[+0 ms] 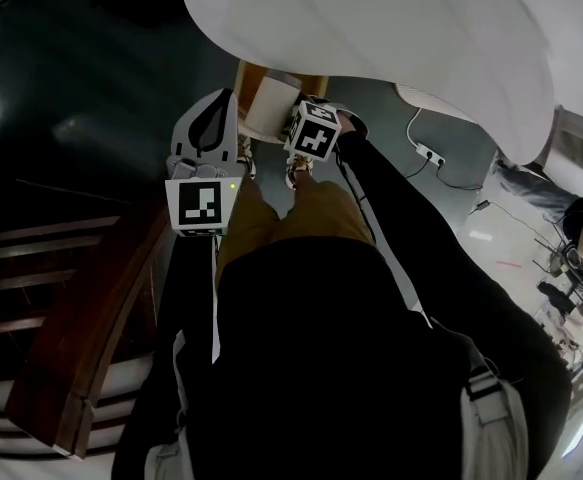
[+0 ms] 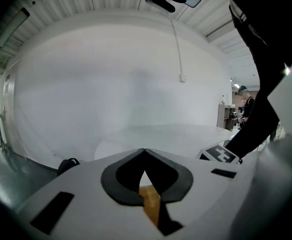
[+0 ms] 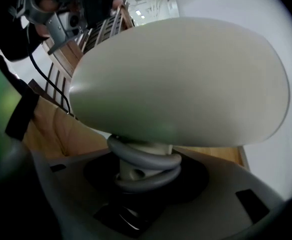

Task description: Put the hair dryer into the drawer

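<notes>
**A:** Right gripper (image 3: 144, 183) state?

**B:** Clamped on the hair dryer (image 3: 181, 79). Its handle (image 3: 135, 171), wrapped in the grey cord (image 3: 146, 160), stands between the jaws.

**A:** Axis?

**B:** The handle runs 6 to 12 o'clock, straight out from the jaws. The white body sits at 12, touching nothing else that we can see, with its long axis across from 9 to 3.

**A:** Left gripper (image 2: 144, 151)?

**B:** Jaws together, nothing in them. In the head view it's at 8 o'clock of the right one, so the right hand is the nearer one — it has the dryer.

**A:** Target?

**B:** Past the body there's wood at 4 o'clock, which we take for the drawer (image 3: 221, 154) — we can't confirm that. The dryer hangs above it, not yet down.

**A:** Next?

**B:** We'd say lower it body-first and let go once it rests.
</notes>
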The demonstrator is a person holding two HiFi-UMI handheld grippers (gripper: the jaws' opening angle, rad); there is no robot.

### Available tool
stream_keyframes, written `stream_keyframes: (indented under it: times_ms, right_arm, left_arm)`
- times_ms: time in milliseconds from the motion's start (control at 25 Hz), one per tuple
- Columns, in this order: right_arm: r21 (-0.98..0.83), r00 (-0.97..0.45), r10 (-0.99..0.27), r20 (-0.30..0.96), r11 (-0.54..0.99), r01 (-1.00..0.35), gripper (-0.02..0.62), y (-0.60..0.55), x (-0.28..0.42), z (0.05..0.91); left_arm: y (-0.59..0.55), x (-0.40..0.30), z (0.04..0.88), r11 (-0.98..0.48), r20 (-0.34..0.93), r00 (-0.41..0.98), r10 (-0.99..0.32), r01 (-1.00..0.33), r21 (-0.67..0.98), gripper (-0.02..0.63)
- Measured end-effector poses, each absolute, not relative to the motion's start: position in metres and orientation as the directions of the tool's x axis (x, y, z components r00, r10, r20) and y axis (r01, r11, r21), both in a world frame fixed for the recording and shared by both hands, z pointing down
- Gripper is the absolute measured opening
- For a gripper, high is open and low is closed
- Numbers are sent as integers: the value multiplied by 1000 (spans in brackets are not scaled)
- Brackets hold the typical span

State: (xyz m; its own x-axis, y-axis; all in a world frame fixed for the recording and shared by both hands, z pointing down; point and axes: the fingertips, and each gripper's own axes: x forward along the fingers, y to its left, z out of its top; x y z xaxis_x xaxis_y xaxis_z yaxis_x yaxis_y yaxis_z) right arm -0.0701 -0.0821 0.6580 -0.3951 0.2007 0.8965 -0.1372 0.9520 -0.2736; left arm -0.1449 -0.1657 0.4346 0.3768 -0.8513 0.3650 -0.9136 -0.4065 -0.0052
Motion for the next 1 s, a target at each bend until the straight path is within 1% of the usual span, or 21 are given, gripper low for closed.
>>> stream_keyframes:
  times_ms: [120, 280, 360, 480, 560, 1000]
  right_arm:
    - [-288, -338, 230, 913, 948, -134, 239, -80, -69, 674]
    - [-289, -263, 237, 935, 940, -182, 239, -86, -65, 692]
    - [-288, -215, 247, 945, 940, -185, 239, -85, -62, 702]
    - [-295, -180, 263, 948, 938, -183, 239, -86, -57, 713]
    - [-296, -165, 265, 950, 933, -205, 239, -91, -52, 718]
    - [-187, -127, 154, 980, 927, -325, 239, -121, -60, 751]
  left_arm:
    - [-166, -150, 438, -402, 369, 378, -849, -915, 14, 14]
    - [-163, -160, 444, -398, 389, 373, -842, -917, 18, 14]
    - [-161, -163, 446, -393, 398, 374, -838, -919, 35, 14]
    - [-161, -169, 452, -389, 403, 362, -841, -921, 15, 14]
    - [-164, -170, 454, -381, 410, 355, -840, -924, 20, 14]
    - [-169, -187, 463, -362, 434, 347, -831, -931, 52, 14]
